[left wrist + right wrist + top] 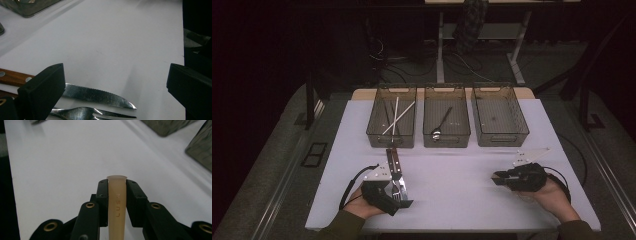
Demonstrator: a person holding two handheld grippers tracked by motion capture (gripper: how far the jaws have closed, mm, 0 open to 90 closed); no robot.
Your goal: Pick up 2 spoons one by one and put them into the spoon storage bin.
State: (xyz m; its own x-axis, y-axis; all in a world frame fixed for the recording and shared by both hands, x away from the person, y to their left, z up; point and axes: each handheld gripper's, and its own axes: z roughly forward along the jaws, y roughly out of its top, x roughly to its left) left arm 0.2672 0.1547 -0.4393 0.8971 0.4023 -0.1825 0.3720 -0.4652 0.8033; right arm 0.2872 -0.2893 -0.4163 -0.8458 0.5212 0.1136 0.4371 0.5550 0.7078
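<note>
left gripper (404,196) sits at the near left of the white table (462,170), held in the person's left hand (362,205). in the left gripper view its jaws stand wide apart with nothing between the pads. a knife (97,96) with a serrated blade and a brown wooden handle lies flat on the table just beside the left jaw, and a fork (85,113) lies right beside the knife, nearer the camera. in the high view both pieces lie partly under the gripper, handles pointing toward the bins.

right gripper (117,182) is at the near right of the table, in the person's right hand (552,192). its jaws pinch a pale beige handle (117,205) bearing small raised letters; the end of the handle sticks out just past the jaw tips. what kind of utensil it belongs to cannot be told.

three clear bins stand in a row at the far side of the table, well apart from both grippers. the left bin (377,135) holds chopsticks (396,117). the middle bin (429,140) holds a spoon (441,124). the right bin (522,132) stands beside it.
</note>
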